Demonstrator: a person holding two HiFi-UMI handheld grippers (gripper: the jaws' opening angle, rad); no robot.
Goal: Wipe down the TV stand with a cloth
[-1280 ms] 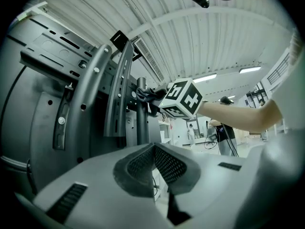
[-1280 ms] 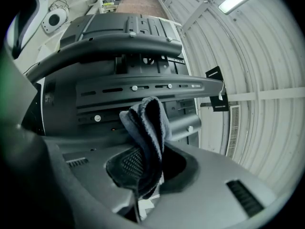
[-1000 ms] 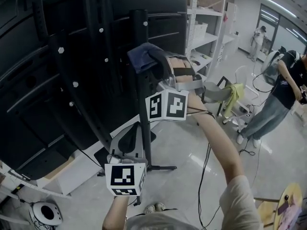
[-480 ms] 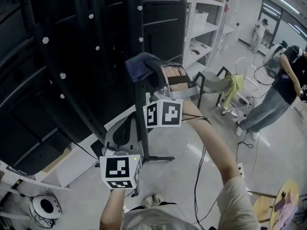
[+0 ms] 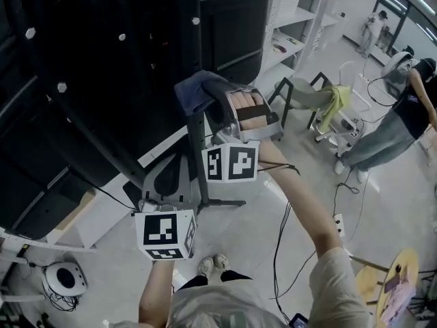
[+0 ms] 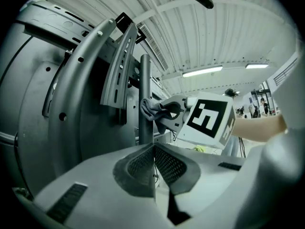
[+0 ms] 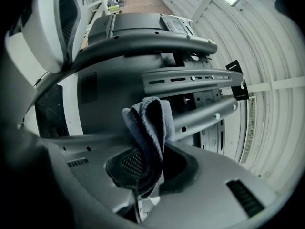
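The right gripper pinches a folded blue-grey cloth and presses it against the black upright post of the TV stand. Compared with a second ago, the cloth sits lower on the post. The post's top end, in view then, now runs off the upper edge of the head view. The gap down to the stand's foot on the floor has shrunk. The right gripper view shows the cloth bunched upward between the two jaws, which are closed on its lower folds.

The left gripper has kept its place below and to the left of the right one, close to the lower post. Its marker cube has shifted only slightly in the frame. In its own view the left gripper has its jaws pressed together with nothing between them. They point up at the post, where the cloth is visible against the post's right side.

The chair draped with a yellow-green cloth stands in the background as before.
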